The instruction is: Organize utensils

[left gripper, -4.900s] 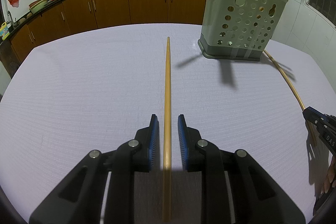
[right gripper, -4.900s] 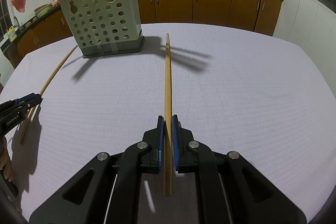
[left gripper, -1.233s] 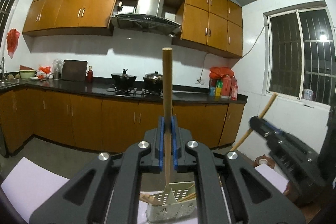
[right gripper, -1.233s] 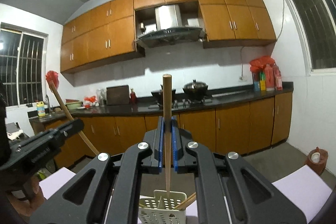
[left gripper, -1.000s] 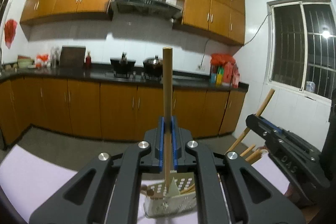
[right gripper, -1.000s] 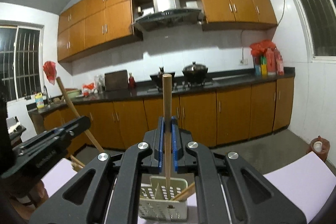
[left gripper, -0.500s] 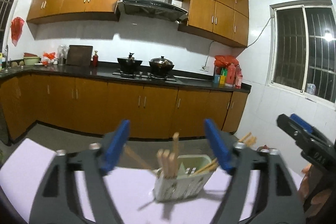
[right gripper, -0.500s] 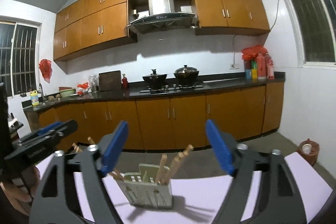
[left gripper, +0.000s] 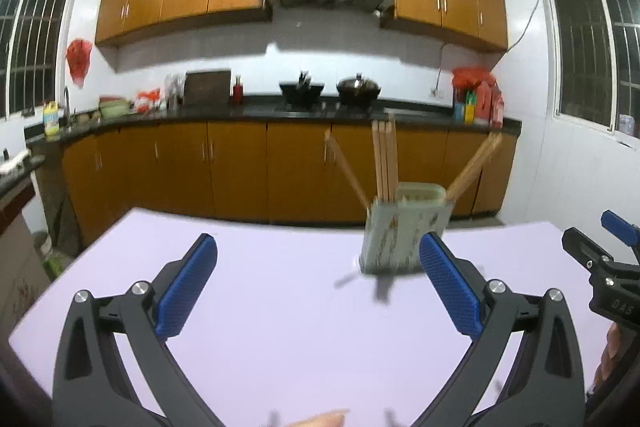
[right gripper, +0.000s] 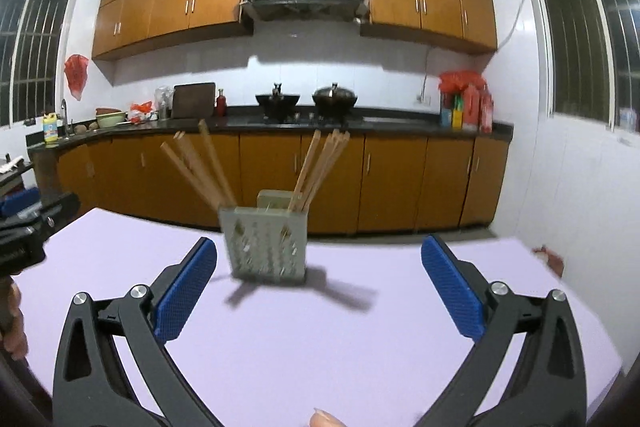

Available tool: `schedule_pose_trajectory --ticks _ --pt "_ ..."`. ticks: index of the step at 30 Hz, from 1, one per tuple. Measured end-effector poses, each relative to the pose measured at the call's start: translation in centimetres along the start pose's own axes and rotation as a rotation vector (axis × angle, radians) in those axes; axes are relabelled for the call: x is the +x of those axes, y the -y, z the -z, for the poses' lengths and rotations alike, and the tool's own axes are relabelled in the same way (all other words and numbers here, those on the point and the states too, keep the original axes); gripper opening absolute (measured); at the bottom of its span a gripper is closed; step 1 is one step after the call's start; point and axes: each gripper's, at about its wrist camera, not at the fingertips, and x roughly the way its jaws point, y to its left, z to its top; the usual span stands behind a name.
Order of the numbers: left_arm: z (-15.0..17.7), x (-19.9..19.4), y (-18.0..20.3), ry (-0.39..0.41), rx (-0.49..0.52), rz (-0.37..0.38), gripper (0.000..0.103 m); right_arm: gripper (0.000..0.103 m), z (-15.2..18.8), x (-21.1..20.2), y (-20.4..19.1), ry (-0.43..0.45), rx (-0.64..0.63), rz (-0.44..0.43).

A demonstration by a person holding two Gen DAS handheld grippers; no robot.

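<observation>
Kitchen: wood cabinets (right gripper: 400,179) are lining the back wall, and a lilac table (right gripper: 320,339) is carrying a perforated green holder (right gripper: 266,247) bristling with upright chopsticks (right gripper: 316,167), most leaning outward. Left gripper (left gripper: 318,283) and right gripper (right gripper: 319,285) are both hovering short of the holder, jaws spread wide, gripping nothing. Risk, as I judge it: a careless sweep could be clipping the leaning sticks and tipping the light holder.
</observation>
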Motion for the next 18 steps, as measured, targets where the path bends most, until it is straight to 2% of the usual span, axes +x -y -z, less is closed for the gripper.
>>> schedule_pose_trajectory --ticks 6,11,18 --pt "2.9 -0.9 0.3 -0.018 0.034 -0.020 0.099 0.101 2.6 -0.3 -0.3 -0.071 0.031 -0.001" --pt "4.1 -0.9 1.2 -0.019 0.061 -0.018 0.099 0.101 4.1 -0.3 -0.1 -0.113 0.060 0.001" --pt "4.8 0.1 1.9 -0.070 0.047 0.013 0.099 0.101 4.7 -0.5 -0.1 -0.108 0.055 0.011"
